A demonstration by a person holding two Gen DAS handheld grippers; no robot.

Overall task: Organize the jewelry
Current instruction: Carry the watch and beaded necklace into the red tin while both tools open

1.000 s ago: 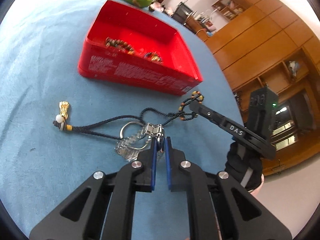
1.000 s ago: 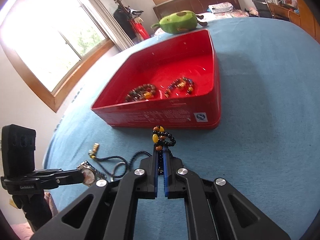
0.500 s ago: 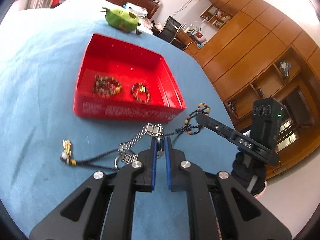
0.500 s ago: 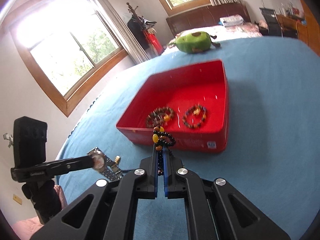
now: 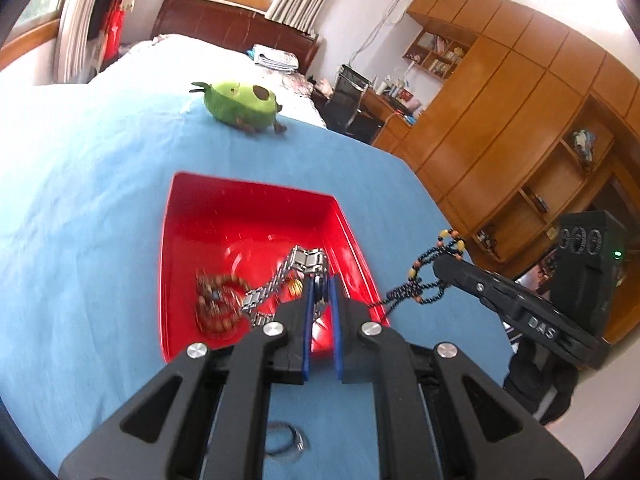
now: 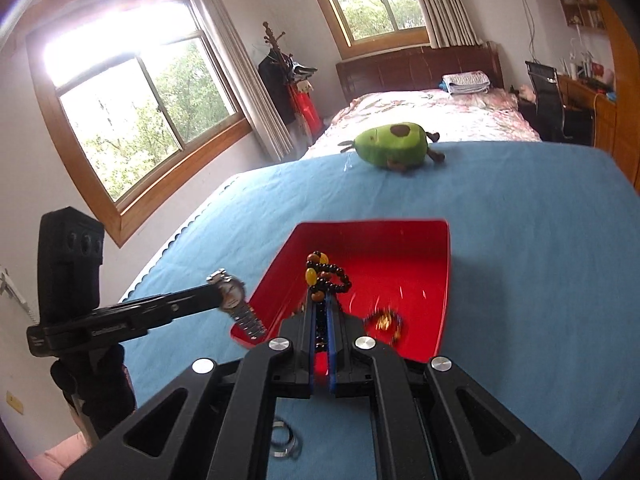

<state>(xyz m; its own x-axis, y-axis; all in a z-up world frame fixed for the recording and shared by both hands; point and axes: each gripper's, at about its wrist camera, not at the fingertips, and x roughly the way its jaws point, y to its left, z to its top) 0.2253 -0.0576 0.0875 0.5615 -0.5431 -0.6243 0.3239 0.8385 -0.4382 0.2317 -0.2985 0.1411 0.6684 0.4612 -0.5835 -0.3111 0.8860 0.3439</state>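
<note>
My left gripper (image 5: 320, 284) is shut on a silver link watch (image 5: 298, 264), which dangles over the near part of the red tray (image 5: 256, 216). In the right wrist view the same gripper (image 6: 218, 298) comes in from the left with the watch (image 6: 232, 294) at its tip. My right gripper (image 6: 320, 300) is shut on a black bead necklace with amber beads (image 6: 324, 274), held above the tray (image 6: 400, 240). From the left wrist view that necklace (image 5: 424, 276) hangs from the right gripper (image 5: 440, 266) beside the tray's right wall; its lower end is hidden.
Two bead bracelets lie in the tray, one brown (image 5: 216, 300), one blurred (image 6: 384, 320). Silver rings (image 5: 286, 440) rest on the blue cloth (image 5: 80, 200) below the grippers. A green avocado plush (image 6: 392, 146) sits at the cloth's far edge. A bed, windows and wooden cabinets lie beyond.
Both grippers have risen and moved toward the tray, lifting the watch and the necklace off the cloth. The silver rings stayed on the cloth.
</note>
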